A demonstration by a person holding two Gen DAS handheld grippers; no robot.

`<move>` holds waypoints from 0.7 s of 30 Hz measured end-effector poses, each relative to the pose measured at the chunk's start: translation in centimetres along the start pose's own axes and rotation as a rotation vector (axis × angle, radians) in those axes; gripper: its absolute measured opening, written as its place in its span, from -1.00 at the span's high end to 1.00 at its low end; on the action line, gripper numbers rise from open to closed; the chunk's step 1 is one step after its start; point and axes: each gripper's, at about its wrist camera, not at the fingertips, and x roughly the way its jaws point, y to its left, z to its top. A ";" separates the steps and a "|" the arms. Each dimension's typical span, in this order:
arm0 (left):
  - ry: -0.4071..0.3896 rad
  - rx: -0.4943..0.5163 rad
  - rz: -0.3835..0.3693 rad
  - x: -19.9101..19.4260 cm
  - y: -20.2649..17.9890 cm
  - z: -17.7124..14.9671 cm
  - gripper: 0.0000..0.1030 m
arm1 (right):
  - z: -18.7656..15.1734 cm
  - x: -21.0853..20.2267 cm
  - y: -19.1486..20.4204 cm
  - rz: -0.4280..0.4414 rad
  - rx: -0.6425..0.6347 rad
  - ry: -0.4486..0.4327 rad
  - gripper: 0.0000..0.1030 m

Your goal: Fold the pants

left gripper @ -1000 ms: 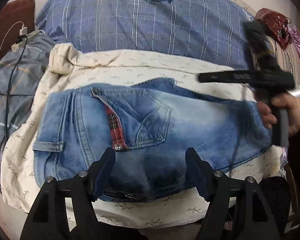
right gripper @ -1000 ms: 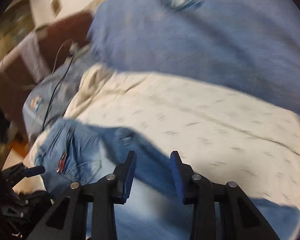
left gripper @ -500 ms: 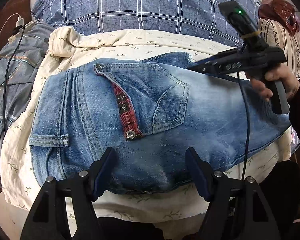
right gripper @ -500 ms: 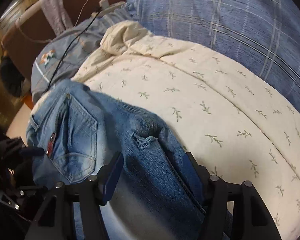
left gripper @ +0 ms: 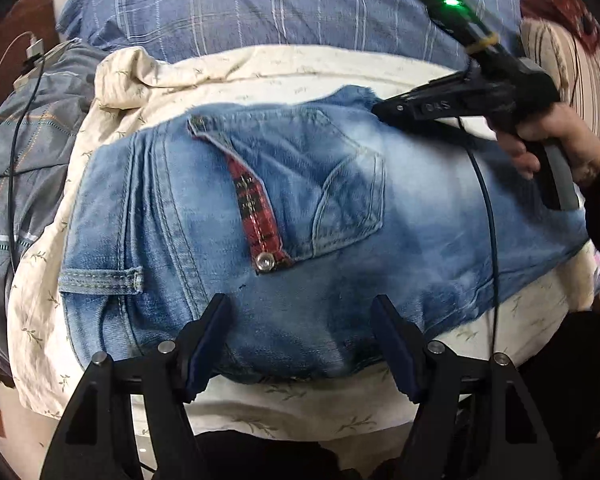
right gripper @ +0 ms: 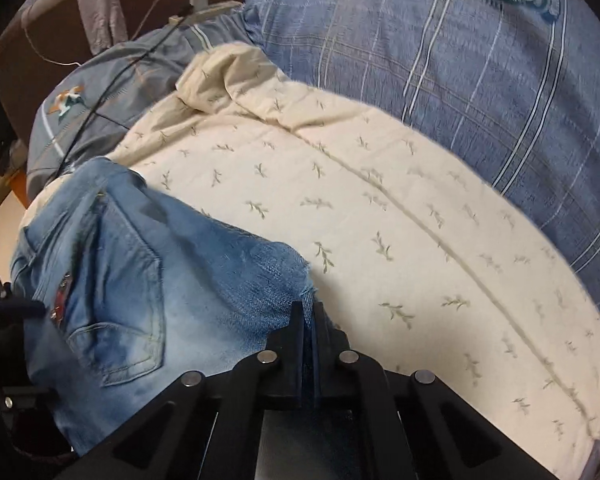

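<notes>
Faded blue jeans (left gripper: 300,240) lie folded on a cream leaf-print sheet (left gripper: 260,68), back pocket with a red plaid strip facing up. My left gripper (left gripper: 300,344) is open, its fingers over the jeans' near edge. My right gripper (right gripper: 309,312) is shut on the jeans' frayed far edge (right gripper: 296,276); it also shows in the left wrist view (left gripper: 384,114) at the jeans' far right. The jeans also show in the right wrist view (right gripper: 140,280).
A blue plaid pillow (left gripper: 260,4) lies behind the sheet. A grey-blue cloth (left gripper: 24,140) with a charger and cable (left gripper: 34,50) lies to the left. A dark red bag (left gripper: 560,4) sits far right. The sheet spreads right of the jeans (right gripper: 420,240).
My right gripper has closed on the jeans' frayed edge; half a second ago its fingers were open around it. My left gripper has moved closer over the jeans and stays open.
</notes>
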 end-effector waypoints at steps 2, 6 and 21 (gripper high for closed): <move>0.005 0.006 -0.003 -0.3 -0.1 0.0 -0.41 | -0.4 1.1 -0.6 0.009 0.060 0.020 0.96; -0.012 -0.054 -0.056 -2.3 1.1 0.3 -0.41 | 0.1 -1.5 -2.5 0.085 0.218 -0.042 0.91; 0.007 -0.178 0.101 -2.1 8.1 -0.9 -0.41 | 2.1 -3.7 4.1 0.144 0.283 -0.044 0.88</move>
